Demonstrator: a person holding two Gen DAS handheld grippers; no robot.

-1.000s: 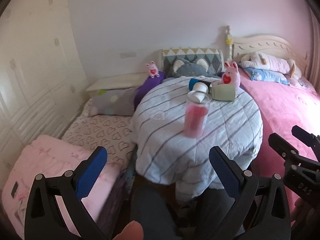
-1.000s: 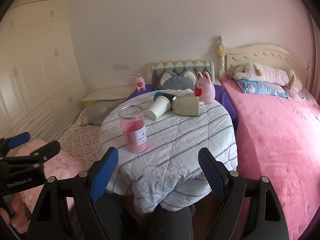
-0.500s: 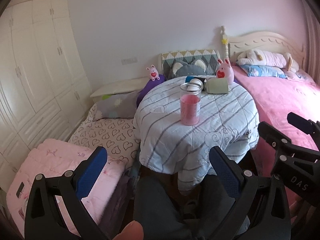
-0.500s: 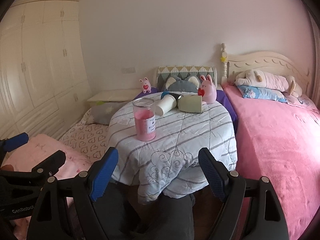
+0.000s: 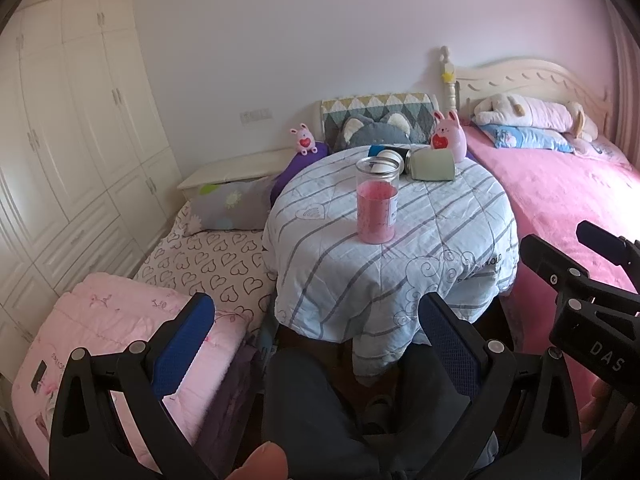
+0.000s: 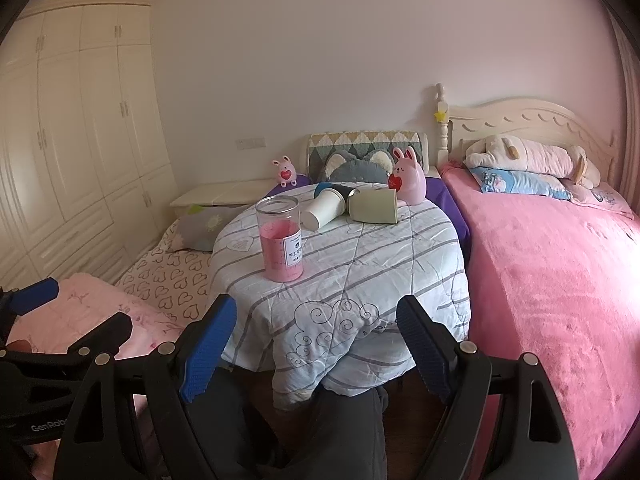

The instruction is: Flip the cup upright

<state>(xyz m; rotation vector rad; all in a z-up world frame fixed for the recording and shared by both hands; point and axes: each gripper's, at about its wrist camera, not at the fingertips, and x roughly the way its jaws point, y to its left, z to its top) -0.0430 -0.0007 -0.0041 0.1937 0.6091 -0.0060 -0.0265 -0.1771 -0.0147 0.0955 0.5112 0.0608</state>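
Note:
A clear cup (image 5: 377, 201) (image 6: 281, 239) part full of pink stuff stands upright, mouth up, on a round table with a striped blue cloth (image 5: 448, 232) (image 6: 360, 264). My left gripper (image 5: 316, 346) is open and empty, held low in front of the table's near edge, well short of the cup. My right gripper (image 6: 316, 350) is open and empty too, at the same distance. Behind the cup a white cup (image 6: 325, 209), a dark cup with a blue end (image 6: 334, 190) and a pale green cup (image 6: 374, 207) lie on their sides.
A pink rabbit figure (image 6: 408, 179) stands at the table's far edge. A pink bed (image 6: 552, 272) is to the right. A low bed with heart sheets (image 5: 208, 260) and a pink quilt (image 5: 112, 344) are to the left. White wardrobes (image 5: 60, 152) line the left wall. The person's legs (image 5: 340, 408) are below.
Both grippers have drawn back from the table and lifted their view. The clear cup now stands still and upright; it looked blurred a second ago.

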